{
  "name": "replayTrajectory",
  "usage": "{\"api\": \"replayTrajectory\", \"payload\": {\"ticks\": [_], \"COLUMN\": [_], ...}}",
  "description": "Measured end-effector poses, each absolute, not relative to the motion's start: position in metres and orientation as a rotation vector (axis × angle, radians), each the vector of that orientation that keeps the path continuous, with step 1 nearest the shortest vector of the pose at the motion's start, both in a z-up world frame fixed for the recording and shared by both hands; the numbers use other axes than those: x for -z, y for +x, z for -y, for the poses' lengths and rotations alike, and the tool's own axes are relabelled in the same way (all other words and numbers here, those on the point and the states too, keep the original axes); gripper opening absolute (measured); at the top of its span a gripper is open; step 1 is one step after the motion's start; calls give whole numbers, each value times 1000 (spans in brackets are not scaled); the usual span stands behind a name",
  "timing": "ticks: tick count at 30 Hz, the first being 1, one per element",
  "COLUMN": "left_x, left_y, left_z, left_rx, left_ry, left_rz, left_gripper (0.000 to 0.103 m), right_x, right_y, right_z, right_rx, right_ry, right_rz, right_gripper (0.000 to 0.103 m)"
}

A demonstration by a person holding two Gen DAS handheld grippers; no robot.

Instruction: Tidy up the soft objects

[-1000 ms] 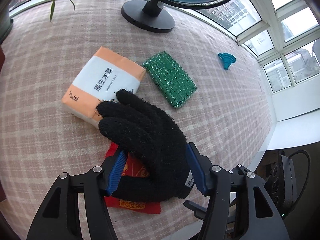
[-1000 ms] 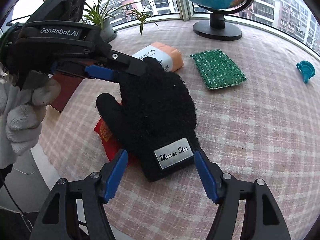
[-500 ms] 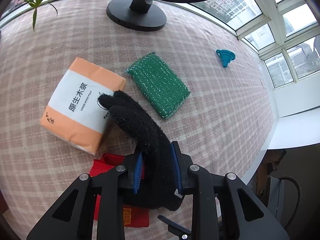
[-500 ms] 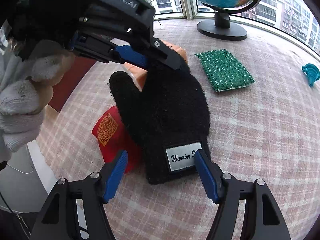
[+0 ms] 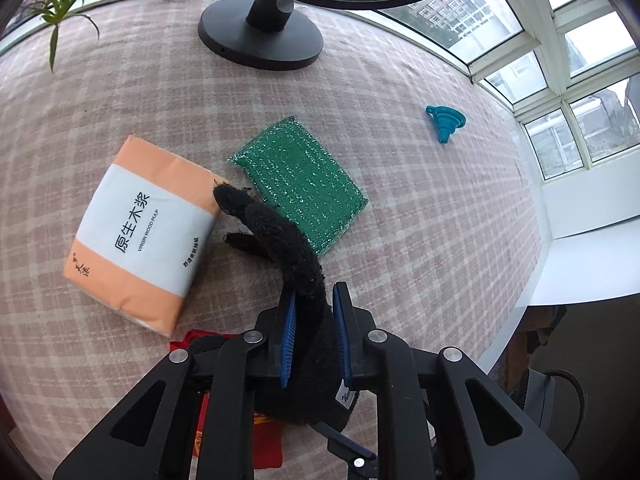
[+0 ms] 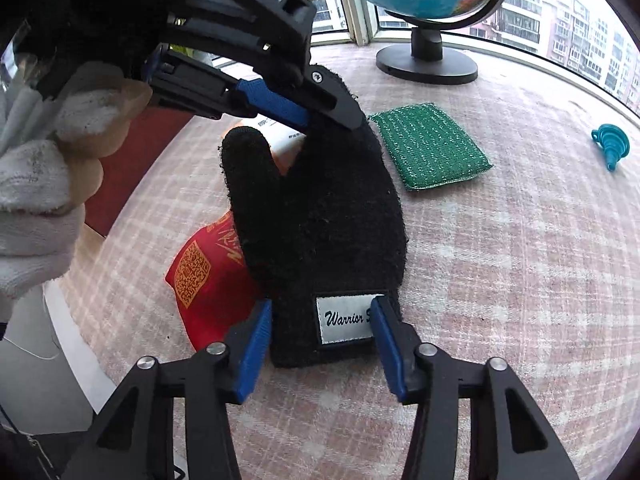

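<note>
A black knit glove (image 5: 280,232) with a white label stands half lifted off the checked tablecloth. Its finger end is bunched between the blue pads of my left gripper (image 5: 314,292), whose jaws are closing on it. From the right wrist view the left gripper (image 6: 332,120) pinches the top of the glove (image 6: 320,208), with the cuff resting low. My right gripper (image 6: 322,312) is closing, its pads flanking the flat cuff without visibly squeezing it. A red packet (image 6: 204,276) lies under the glove.
An orange tissue pack (image 5: 140,236) and a green scouring sponge (image 5: 300,188) lie just beyond the glove. A teal funnel (image 5: 446,122) sits far right and a globe's black base (image 5: 260,36) at the back. A white-gloved hand (image 6: 40,184) holds the left gripper. The table edge runs close on the right.
The left jaws closed on the glove and bunched it, and its finger end rose off the table. The right jaws narrowed around the cuff.
</note>
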State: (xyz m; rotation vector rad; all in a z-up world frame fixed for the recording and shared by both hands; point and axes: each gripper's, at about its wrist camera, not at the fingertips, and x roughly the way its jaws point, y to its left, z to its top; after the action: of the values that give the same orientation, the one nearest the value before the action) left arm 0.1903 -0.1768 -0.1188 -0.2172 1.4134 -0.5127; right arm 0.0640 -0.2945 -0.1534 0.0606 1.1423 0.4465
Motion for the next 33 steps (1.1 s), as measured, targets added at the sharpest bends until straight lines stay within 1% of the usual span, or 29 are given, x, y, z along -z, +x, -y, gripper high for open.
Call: {"api": "replayTrajectory", "payload": {"ticks": [1,2,3,5,7,9,11,14,20,26,28,31,33], "left_x": [118,118,118,117,116,114,112,106,92,89,86,78,73], "left_y": [191,191,192,191,191,190,189,188,183,177,178,178,175], "left_z": [178,178,180,181,182,182,181,177,174,172,166,149,139], "left_rx": [512,510,508,503,506,505,503,502,537,570,552,510,488], "left_ry": [-214,-208,-199,-185,-177,-166,-162,-177,-214,-232,-238,-273,-293], "left_rz": [-1410,-1408,-1406,-1399,-1395,-1387,-1381,-1364,-1336,-1354,-1361,-1346,-1332], "left_gripper": [16,15,14,14,14,14,11,10,10,11,13,26,31], "right_x": [152,150,149,145,142,138,134,125,101,99,101,104,105], "right_y": [64,64,64,63,62,61,59,57,52,54,54,53,52], "right_z": [296,296,297,297,297,298,301,308,315,318,317,318,316], "right_rx": [-448,-449,-455,-460,-452,-446,-440,-421,-413,-394,-388,-385,-385], "right_ry": [68,74,83,93,99,105,112,120,116,95,104,114,116], "right_rz": [-1140,-1137,-1135,-1128,-1118,-1112,-1105,-1081,-1037,-1043,-1045,-1048,-1048], "right_gripper": [39,33,29,14,12,11,10,10,9,9,9,9,9]}}
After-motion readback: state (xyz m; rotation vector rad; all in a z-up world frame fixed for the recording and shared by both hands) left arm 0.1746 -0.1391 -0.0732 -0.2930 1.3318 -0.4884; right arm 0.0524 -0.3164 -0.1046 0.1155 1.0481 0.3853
